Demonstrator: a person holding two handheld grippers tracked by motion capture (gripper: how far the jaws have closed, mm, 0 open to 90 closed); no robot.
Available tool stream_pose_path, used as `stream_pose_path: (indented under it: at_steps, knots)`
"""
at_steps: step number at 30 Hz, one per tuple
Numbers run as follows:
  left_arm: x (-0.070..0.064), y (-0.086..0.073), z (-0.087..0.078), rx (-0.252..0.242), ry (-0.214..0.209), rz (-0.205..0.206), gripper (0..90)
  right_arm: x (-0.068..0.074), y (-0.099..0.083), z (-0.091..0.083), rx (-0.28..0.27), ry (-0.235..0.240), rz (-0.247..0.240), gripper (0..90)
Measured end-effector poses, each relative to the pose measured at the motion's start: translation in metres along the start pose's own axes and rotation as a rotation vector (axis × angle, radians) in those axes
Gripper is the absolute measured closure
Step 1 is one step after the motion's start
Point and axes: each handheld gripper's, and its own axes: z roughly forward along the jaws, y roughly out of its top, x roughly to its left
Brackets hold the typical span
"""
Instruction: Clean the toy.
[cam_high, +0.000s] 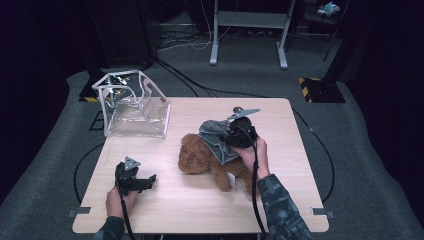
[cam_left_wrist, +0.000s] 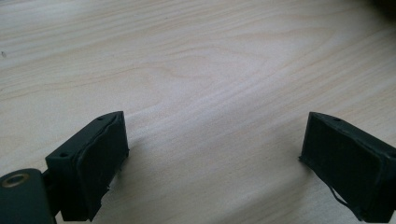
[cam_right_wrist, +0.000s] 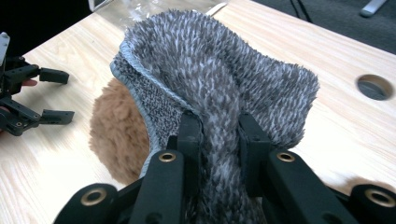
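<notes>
Right tongs (cam_right_wrist: 219, 135) pinch fuzzy grey cloth (cam_right_wrist: 224, 79) over shaggy brown teddy bear (cam_high: 200, 155).

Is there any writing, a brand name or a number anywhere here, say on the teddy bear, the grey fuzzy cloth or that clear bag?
None can be read.
The teddy bear has a small white tag, too small to read.
The grey fuzzy cloth, clear bag and table show no writing.

Left gripper (cam_high: 145, 181) low, jaws spread wide; right gripper (cam_right_wrist: 219, 135) jaws clamped, wrist raised.
</notes>
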Motion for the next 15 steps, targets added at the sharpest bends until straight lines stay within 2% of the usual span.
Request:
stream_pose_path:
  at_steps: [7,8,11,12,13,15]
  knots:
    - [0.0,0.0,0.0,0.001,0.001,0.006,6.9,0.013,0.007,0.029,0.029,0.03,-0.015,74.6]
    - [0.001,0.0,0.0,0.002,0.001,0.01,6.9,0.015,0.008,0.031,0.035,0.033,0.002,74.6]
    - [0.0,0.0,0.0,0.0,0.0,0.0,6.9,0.021,0.012,0.036,0.034,0.048,-0.023,74.6]
    - [0.0,0.0,0.0,0.0,0.0,0.0,6.9,0.024,0.012,0.036,0.043,0.046,-0.006,74.6]
    - [0.0,0.0,0.0,0.0,-0.001,0.0,6.9,0.025,0.014,0.038,0.031,0.048,-0.029,74.6]
    - [0.0,0.0,0.0,0.0,-0.001,0.001,6.9,0.028,0.016,0.04,0.039,0.057,-0.028,74.4]
